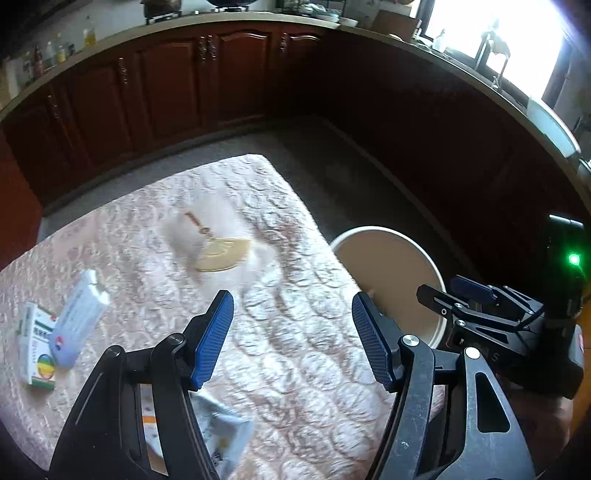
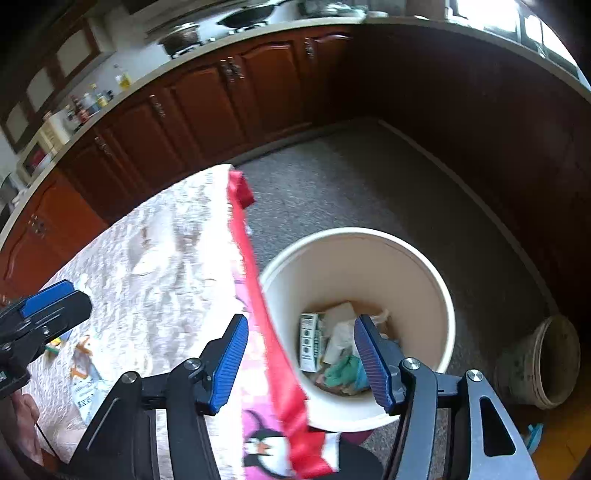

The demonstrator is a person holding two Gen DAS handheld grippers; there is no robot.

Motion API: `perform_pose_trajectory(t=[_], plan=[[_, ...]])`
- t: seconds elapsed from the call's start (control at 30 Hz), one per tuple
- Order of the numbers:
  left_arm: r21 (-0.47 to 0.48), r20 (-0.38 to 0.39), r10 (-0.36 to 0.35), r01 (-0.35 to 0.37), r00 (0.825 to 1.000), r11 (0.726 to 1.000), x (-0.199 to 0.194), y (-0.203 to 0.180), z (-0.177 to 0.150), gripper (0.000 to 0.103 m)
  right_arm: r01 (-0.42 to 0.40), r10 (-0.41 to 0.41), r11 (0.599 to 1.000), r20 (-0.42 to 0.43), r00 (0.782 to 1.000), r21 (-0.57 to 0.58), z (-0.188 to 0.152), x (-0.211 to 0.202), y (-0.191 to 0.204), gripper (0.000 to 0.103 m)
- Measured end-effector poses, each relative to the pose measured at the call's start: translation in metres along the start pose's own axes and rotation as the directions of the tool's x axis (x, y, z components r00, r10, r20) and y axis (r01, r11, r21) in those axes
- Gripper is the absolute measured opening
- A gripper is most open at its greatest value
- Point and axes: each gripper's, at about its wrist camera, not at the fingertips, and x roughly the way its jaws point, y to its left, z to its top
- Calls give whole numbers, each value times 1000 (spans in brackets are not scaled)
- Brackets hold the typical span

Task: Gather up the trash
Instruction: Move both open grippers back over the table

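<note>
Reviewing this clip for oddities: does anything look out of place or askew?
Yes: the red-edged cloth hangs off the table edge, draping over the bin rim. Several packets remain scattered on the table.

Dark red wooden cabinets [image 1: 166, 85] run along the wall under a pale countertop [image 1: 236, 16]. On the countertop stand some bottles [image 2: 123, 79], a pot [image 2: 181, 37] and a black pan [image 2: 245, 16]. The floor [image 2: 351, 177] is grey and speckled. A dirty old bucket [image 2: 543, 363] stands on it near the corner. A bright window [image 1: 491, 40] is at the right.
</note>
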Motion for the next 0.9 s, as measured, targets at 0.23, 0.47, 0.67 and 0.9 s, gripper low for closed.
perform_pose_trajectory(t=[0.23,0.47,0.67,0.9], plan=[[-46,16,35,-35,999,998,-15,34,-8,65,-38,38,997,-4,999,-73,-1,1,42,59],[-121,10,78,-76,997,990,-32,84,-22,65,-88,85,986,-25,996,-142,-9,4,85,61],[-194,-13,119,-119,993,974,-43,134,-43,65,-133,124,972,-57,991,-195,-14,11,122,62],[-278,-58,171,-181,984,943,-56,201,-73,65,-246,216,938,-143,966,-245,-29,24,169,69]])
